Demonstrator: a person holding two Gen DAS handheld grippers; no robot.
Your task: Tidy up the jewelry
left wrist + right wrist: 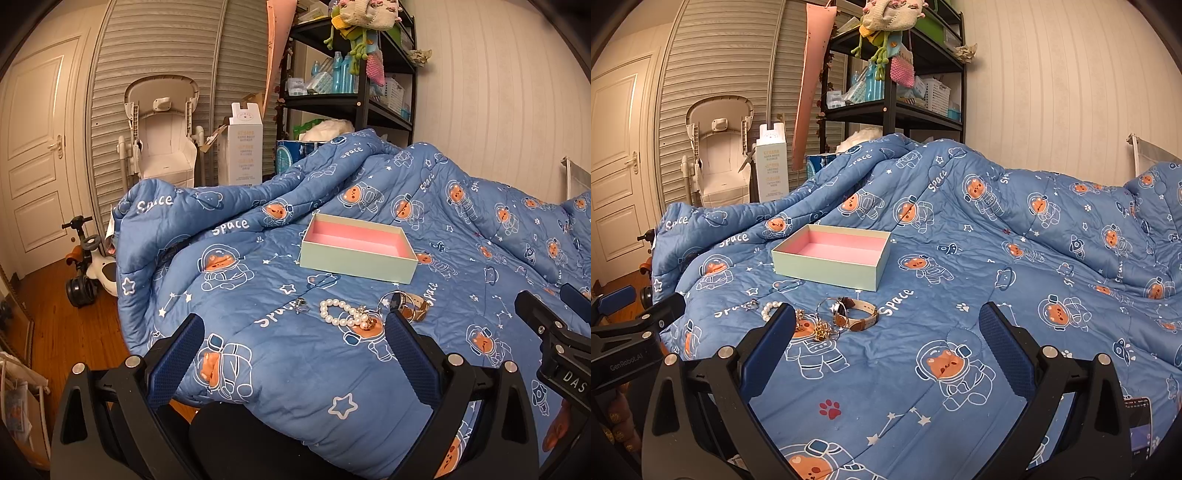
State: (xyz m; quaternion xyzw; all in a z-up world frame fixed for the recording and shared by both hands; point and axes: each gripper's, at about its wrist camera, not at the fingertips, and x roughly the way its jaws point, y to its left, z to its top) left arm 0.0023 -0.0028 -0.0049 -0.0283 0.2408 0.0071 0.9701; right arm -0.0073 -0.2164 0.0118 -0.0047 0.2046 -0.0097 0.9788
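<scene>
An open pale green box with a pink lining (357, 250) (833, 257) sits empty on the blue space-print quilt. In front of it lie a small silver ring (301, 305) (752, 305), a pearl bracelet (338, 312) (771, 309), gold earrings (365, 319) (822, 329) and a wristwatch with a tan strap (404, 304) (855, 314). My left gripper (295, 332) is open, hovering just short of the jewelry. My right gripper (886, 326) is open, to the right of the watch. Both are empty.
The quilt (295, 369) is bunched into ridges behind the box. Beyond the bed's left edge stand a white high chair (162, 133), a tall white carton (245, 147), a black shelf unit (351, 74) and a child's ride-on toy (88, 266). A phone (1141, 424) lies at lower right.
</scene>
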